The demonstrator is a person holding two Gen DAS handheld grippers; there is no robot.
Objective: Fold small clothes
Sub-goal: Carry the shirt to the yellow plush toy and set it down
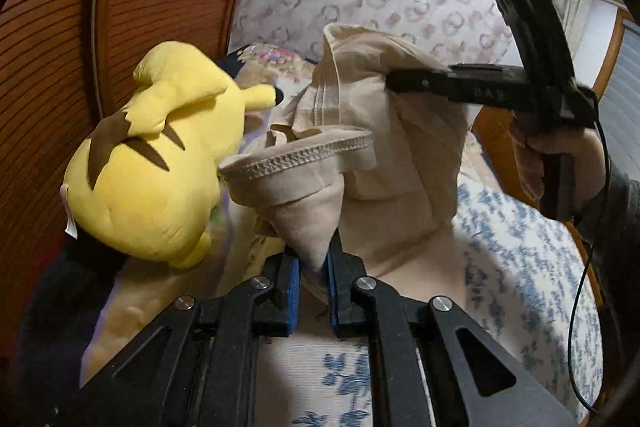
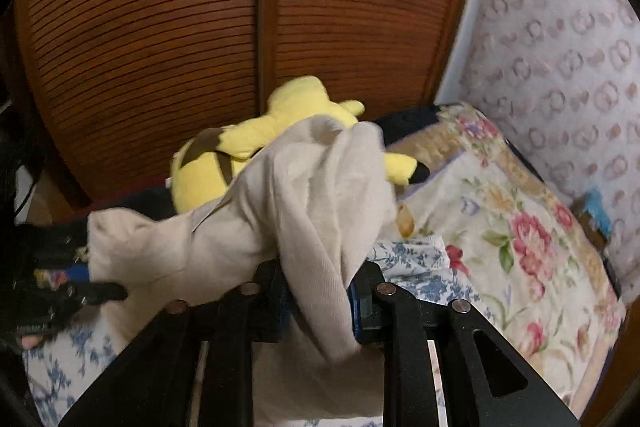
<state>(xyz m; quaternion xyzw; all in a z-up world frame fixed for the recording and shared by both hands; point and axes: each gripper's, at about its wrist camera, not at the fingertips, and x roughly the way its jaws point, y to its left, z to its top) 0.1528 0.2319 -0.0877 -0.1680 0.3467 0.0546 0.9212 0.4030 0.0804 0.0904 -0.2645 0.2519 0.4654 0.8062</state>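
Left gripper (image 1: pixel 312 291) and right gripper (image 2: pixel 316 303) both clamped, angled downward

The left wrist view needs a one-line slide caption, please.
Both grippers, left and right, hold a beige garment above the bed, beside a yellow plush toy.

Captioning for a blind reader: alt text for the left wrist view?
The left gripper pinches a beige garment, which the right gripper also holds up over a blue-flowered bed sheet. A yellow plush toy lies left, before a slatted wooden door.

We've got the yellow plush toy (image 1: pixel 156 155) blocking left by the slatted wardrobe door (image 1: pixel 80 27); bed (image 1: pixel 532 267) w/ blue-flower sheet lies open right.
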